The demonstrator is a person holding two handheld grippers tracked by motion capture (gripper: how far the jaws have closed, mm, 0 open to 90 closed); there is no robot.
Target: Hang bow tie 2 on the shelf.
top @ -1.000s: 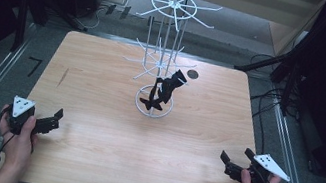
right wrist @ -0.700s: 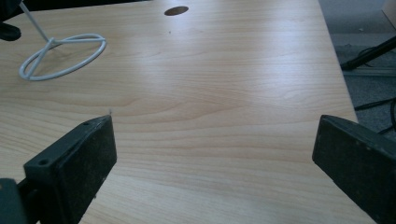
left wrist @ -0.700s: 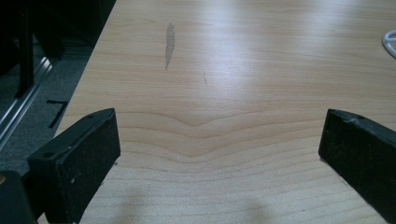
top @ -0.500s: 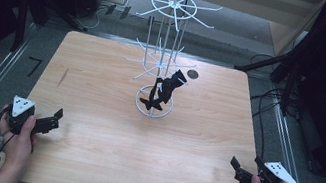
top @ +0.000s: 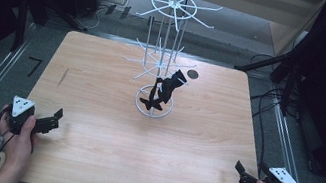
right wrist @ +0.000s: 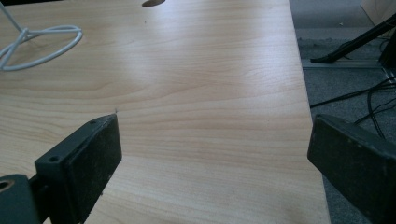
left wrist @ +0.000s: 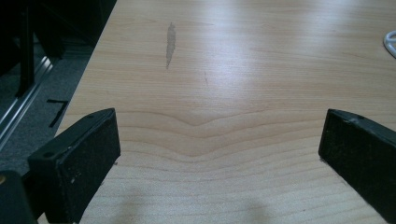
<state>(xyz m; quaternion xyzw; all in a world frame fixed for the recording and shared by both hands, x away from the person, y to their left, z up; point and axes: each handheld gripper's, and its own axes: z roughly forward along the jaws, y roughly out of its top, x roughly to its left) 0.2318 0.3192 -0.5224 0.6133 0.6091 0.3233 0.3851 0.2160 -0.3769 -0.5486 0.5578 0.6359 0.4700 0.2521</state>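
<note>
A: Entry, table state. White wire display stand with a spoked top wheel and round ring base (top: pixel 162 61) stands near the middle of the light wooden table (top: pixel 89 154), slightly toward the far edge. A black strap-like item with a white tag (top: pixel 163 91) hangs from one of the stand's lower arms, its lower end down inside the base ring.

B: Item identity?

A: Possibly a dark fabric accessory; too small and dark in the high view to tell for certain.

B: Left gripper?

A: Left gripper (top: pixel 51 121) held low at the near left corner of the table, well apart from the stand. In the left gripper view its jaws stand wide apart with bare wood between them; nothing held. A grey smear (left wrist: pixel 170 44) marks the tabletop ahead.

B: Right gripper?

A: Right gripper (top: pixel 242 171) at the near right corner, close to the table's right edge, also well apart from the stand. Jaws spread wide, empty. The right gripper view catches the stand's ring base at upper left and a small dark round spot (right wrist: pixel 153 3) at the far edge.
</note>
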